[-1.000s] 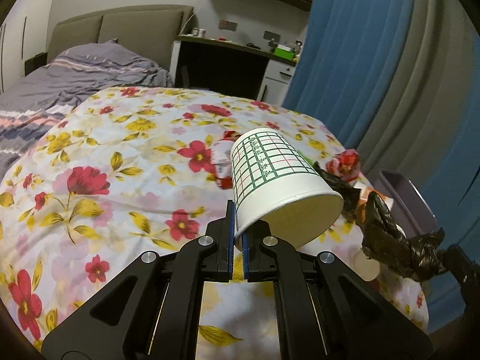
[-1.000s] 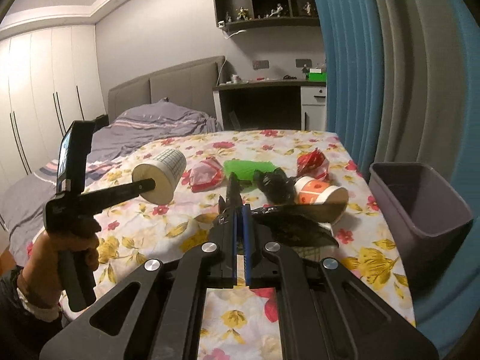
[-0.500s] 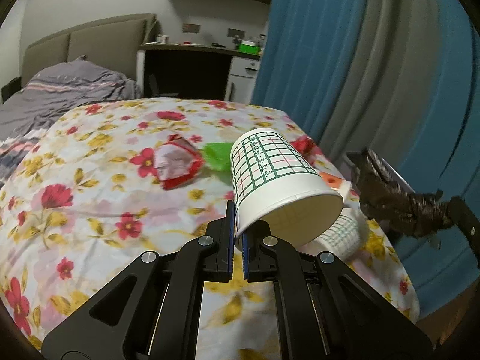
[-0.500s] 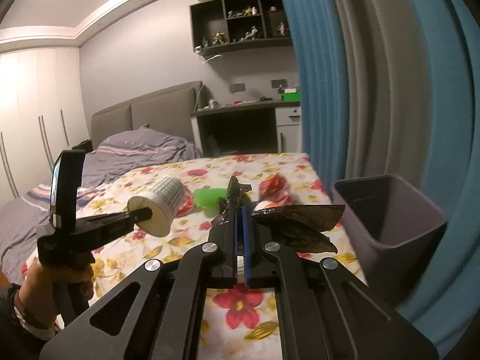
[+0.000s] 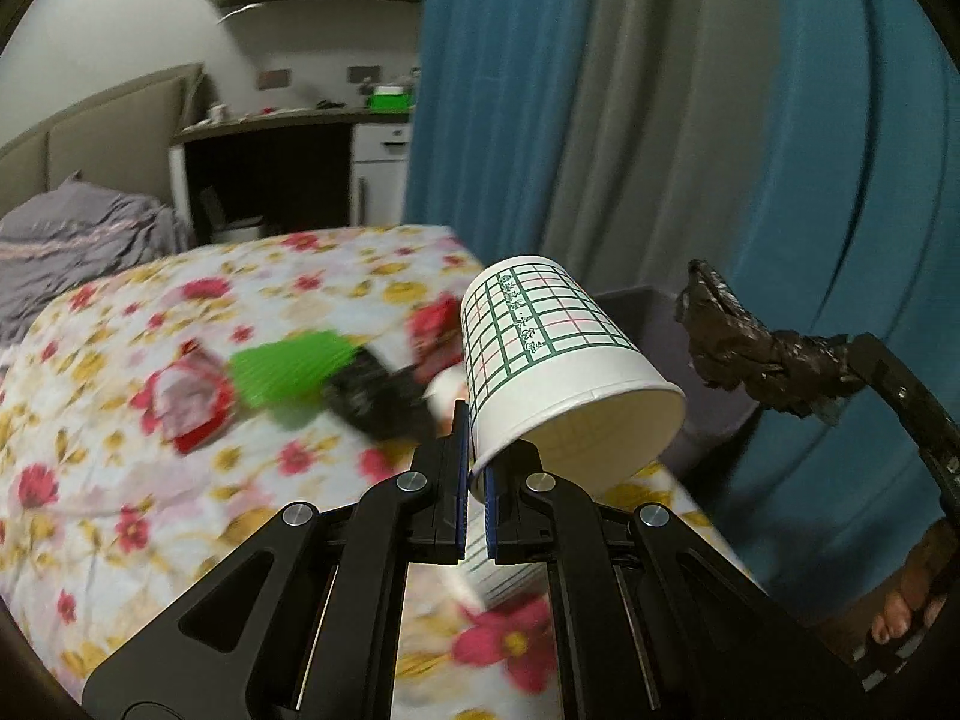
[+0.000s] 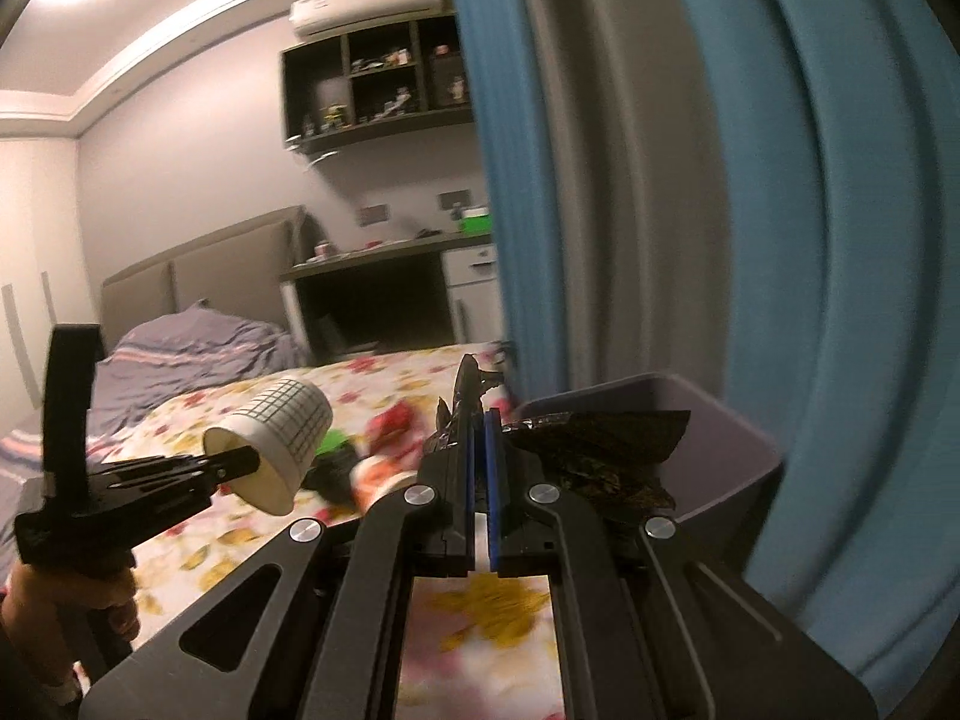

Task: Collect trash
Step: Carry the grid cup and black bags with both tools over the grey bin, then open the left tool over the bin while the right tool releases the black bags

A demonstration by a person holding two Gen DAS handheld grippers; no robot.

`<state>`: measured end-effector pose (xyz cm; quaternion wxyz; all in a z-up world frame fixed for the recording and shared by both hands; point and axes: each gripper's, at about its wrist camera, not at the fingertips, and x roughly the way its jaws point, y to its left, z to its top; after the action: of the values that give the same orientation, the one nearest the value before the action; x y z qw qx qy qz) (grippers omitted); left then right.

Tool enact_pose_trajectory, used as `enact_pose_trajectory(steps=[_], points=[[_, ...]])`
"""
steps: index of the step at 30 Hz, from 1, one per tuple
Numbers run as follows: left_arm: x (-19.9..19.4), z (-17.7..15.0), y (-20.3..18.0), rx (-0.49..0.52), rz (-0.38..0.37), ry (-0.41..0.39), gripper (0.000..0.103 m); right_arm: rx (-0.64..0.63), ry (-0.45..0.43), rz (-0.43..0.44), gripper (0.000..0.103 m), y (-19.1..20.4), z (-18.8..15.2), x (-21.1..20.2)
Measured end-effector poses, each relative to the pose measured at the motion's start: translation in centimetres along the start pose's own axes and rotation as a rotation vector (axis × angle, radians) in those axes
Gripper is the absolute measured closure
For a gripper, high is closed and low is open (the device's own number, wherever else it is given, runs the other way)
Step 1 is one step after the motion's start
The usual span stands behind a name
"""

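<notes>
1. The left tongs (image 5: 474, 468) are clenched on the rim of a paper cup (image 5: 552, 360), white with a green grid print. One finger sits outside the wall and one inside the mouth. The cup hangs in the air, tipped on its side with its mouth towards the camera, above the edge of the bed (image 5: 120, 420).

2. The cup looks empty, light and thin-walled. A pinch at the rolled rim is the sound hold, since the rim is its stiffest part. A hard squeeze lower on the wall would likely crush it.

3. The right tongs (image 6: 478, 456) are clenched on a crumpled dark wrapper (image 6: 606, 444). The wrapper sticks out to the right of the fingers, over the near rim of the grey bin (image 6: 738, 480) that stands beside the bed, against the blue curtain (image 6: 840, 240).

4. The wrapper is soft, crinkly film and nearly weightless. It can be taken anywhere along its bulk, but it may cling to the pads on release.

5. In the right wrist view, the left hand (image 6: 36, 606) holds its tool low at the left edge, fingers pointing right towards the bin, with the cup out in front. The right tool points slightly downward at the bin's mouth.

6. Still on the flowered bedspread lie a green wrapper (image 5: 288, 372), a red-and-white packet (image 5: 186, 402), a black crumpled piece (image 5: 372, 402) and another red wrapper (image 5: 435, 330). All are blurred.

7. Judged from this, both pieces are in transit to the bin, and the wrapper is nearer to the drop.
</notes>
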<state>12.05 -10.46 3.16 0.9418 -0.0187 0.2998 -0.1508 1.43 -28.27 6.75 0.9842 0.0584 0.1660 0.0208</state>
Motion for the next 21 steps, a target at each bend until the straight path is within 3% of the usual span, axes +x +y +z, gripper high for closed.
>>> enact_pose_trajectory(steps=[12, 21], points=[[6.4, 3.6, -9.4, 0.089, -0.145, 0.038, 0.1, 0.059, 0.004, -0.141, 0.099, -6.0, 0.6, 2.9], [12.4, 3.9, -12.0, 0.085, -0.205, 0.119, 0.1, 0.082, 0.055, -0.163, 0.099, -7.6, -0.2, 6.4]])
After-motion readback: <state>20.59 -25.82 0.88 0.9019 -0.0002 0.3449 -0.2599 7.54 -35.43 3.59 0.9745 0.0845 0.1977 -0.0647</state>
